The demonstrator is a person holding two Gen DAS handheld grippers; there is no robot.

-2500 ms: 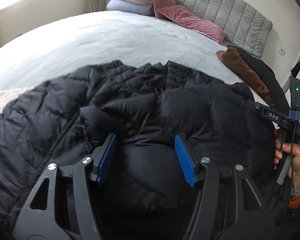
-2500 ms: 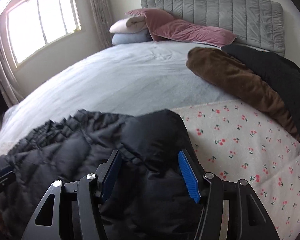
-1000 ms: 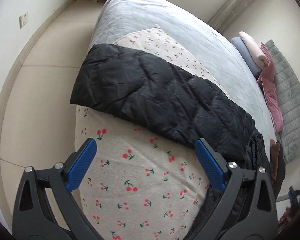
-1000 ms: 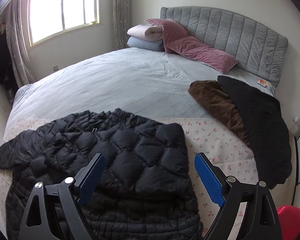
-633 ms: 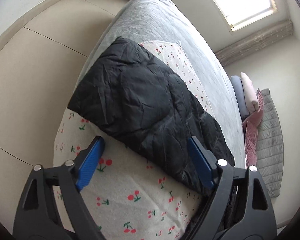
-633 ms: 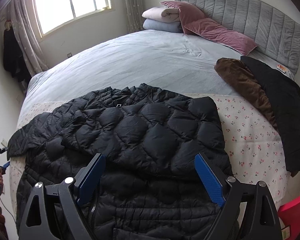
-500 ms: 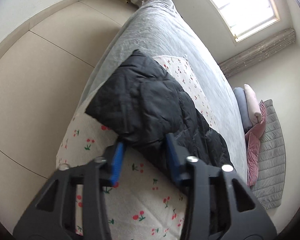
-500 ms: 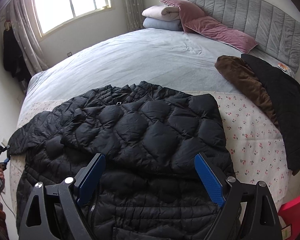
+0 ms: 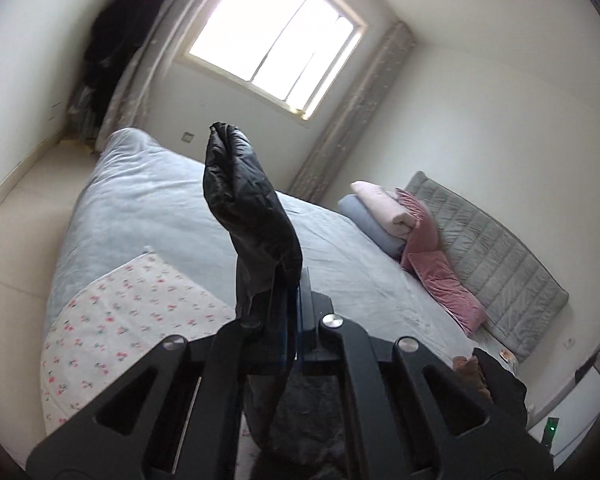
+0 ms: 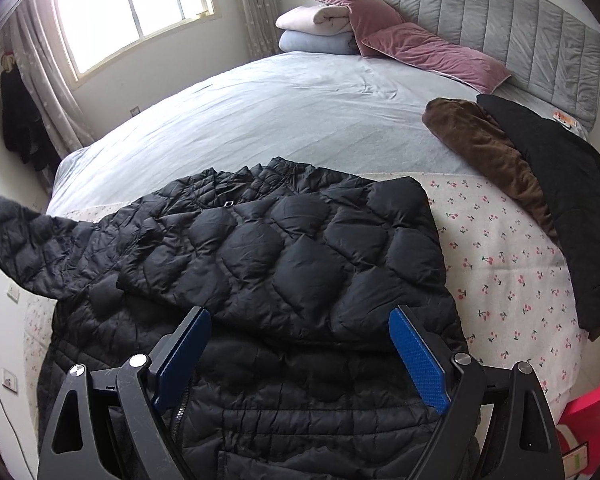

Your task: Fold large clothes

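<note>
Left wrist view shows your left gripper (image 9: 290,304) clamping the black puffer jacket's sleeve (image 9: 248,208); carry it flat across the jacket's body (image 10: 284,248) while the right gripper (image 10: 300,360) hovers spread.

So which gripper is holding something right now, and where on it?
The left gripper is shut on the black puffer jacket's sleeve, near its end. The right gripper is open, holding nothing.

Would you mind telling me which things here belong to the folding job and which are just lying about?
In the job:
black puffer jacket
its sleeve, clamped in the left gripper
right gripper, open

Lying about:
brown garment
black coat
pink pillow
folded blankets
</note>
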